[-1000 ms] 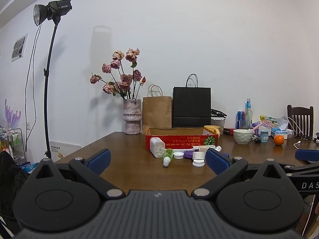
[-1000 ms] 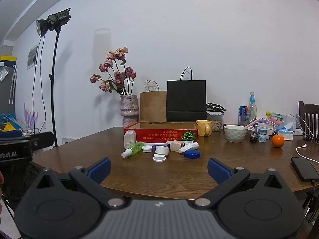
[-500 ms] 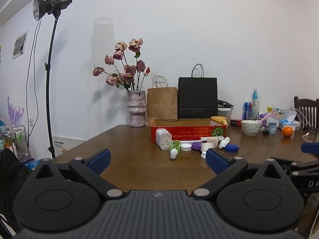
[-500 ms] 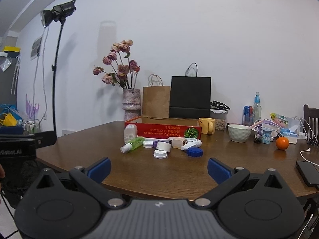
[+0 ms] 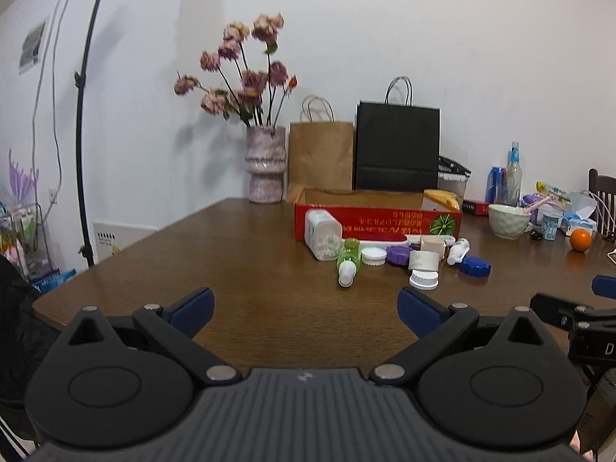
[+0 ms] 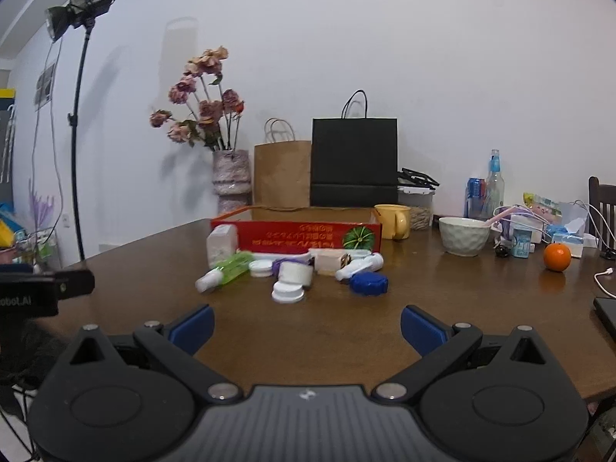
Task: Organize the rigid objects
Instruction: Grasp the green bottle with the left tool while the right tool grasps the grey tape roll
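A red cardboard box (image 5: pixel 377 221) (image 6: pixel 296 235) stands open on the brown table (image 5: pixel 250 269). In front of it lies a cluster of small items: a white pill bottle (image 5: pixel 322 234) (image 6: pixel 221 244), a green bottle with a white cap (image 5: pixel 348 260) (image 6: pixel 225 269), white lids (image 5: pixel 423 280) (image 6: pixel 288 292), a purple lid (image 5: pixel 398 256) and a blue lid (image 5: pixel 475 266) (image 6: pixel 368 283). My left gripper (image 5: pixel 304 310) is open and empty above the table's near edge. My right gripper (image 6: pixel 306 327) is open and empty, short of the cluster.
A vase of dried flowers (image 5: pixel 265 169), a brown paper bag (image 5: pixel 321 156) and a black bag (image 5: pixel 396 146) stand behind the box. A yellow mug (image 6: pixel 392 221), a white bowl (image 6: pixel 464 235), bottles and an orange (image 6: pixel 556 257) are at the right. A phone (image 6: pixel 606 313) lies at the right edge.
Both grippers have moved forward and up over the table's near edge, so the cluster and box look larger and closer. Both stay open.
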Tool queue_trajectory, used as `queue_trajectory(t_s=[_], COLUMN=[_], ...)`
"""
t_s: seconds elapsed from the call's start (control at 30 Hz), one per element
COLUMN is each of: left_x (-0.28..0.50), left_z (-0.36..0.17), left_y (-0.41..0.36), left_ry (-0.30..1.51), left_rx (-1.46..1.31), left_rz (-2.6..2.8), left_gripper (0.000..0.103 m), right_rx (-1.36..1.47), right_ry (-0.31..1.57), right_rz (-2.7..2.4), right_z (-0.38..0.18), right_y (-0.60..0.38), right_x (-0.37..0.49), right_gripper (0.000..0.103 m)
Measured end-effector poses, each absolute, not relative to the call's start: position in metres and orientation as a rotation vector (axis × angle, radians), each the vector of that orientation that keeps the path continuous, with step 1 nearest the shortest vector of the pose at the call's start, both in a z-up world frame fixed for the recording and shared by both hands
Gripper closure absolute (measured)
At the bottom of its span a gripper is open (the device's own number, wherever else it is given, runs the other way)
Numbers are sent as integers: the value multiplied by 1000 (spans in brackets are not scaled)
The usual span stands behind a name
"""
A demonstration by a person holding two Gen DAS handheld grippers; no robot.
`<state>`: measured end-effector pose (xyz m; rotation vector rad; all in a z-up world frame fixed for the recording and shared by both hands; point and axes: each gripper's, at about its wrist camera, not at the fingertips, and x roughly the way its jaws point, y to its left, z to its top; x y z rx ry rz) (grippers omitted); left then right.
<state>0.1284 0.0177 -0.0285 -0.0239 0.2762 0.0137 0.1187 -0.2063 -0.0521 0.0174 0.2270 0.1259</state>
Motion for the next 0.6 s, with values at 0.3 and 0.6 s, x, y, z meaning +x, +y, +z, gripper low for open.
queue_trajectory(t_s=[0.3,0.6], left_x=[188,264], left_z=[-35,-31], left_y=[12,-1], left_ry=[364,423], left_rx=[-24,10], left_rz=[-13,-99], left_gripper=[0,0], right_rx=[28,88], right_ry=[335,410], right_rz=[191,229], right_z=[-50,-51], right_y=[-205,-214], right_x=[176,252], right_gripper=[0,15])
